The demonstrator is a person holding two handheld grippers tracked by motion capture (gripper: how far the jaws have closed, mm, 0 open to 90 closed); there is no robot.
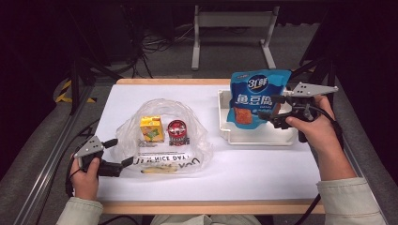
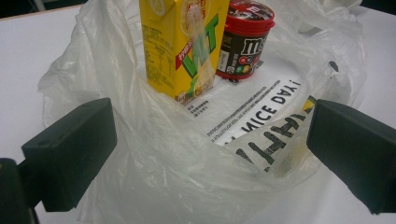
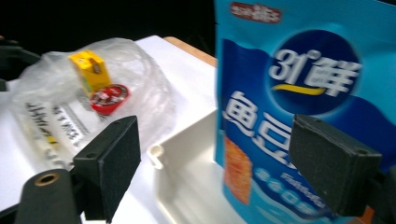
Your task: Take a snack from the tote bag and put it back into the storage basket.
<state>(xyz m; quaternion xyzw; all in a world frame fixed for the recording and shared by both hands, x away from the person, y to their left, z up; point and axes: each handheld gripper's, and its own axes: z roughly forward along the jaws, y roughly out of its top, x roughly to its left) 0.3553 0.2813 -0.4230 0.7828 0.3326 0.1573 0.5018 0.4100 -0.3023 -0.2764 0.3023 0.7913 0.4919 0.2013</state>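
— What's the right hand doing over there?

— The right tongs [image 1: 278,112] are up over the white tray [image 1: 256,137], which sits near the desk's [image 1: 263,164] right edge, toward the far side. They're at the blue snack pouch [image 1: 256,96], which stands upright with its bottom end down in the tray.

— Clamped on it?

— From the right gripper view the two black jaws stand well apart, one off to the left over the tray's corner, the other in front of the pouch's face [image 3: 299,93]. In the high view the pouch's right edge meets the tongs, but I can't tell whether it's actually pinched.

— And the left side?

— The left tongs [image 1: 117,154] are low at the desk's near left corner, jaws spread wide. The rim of the clear plastic bag [image 1: 197,140] lies between them; the left gripper view shows the plastic bunched up in the gap [image 2: 187,177], neither jaw pressing on it.

— What's in the bag?

— A yellow drink carton [image 1: 151,128] standing upright, and just beside it, to its right, a small red-lidded candy tub [image 1: 177,131]. Both sit on the bag's printed panel, about the middle of the desk's left half. The bag and the tray are well apart.
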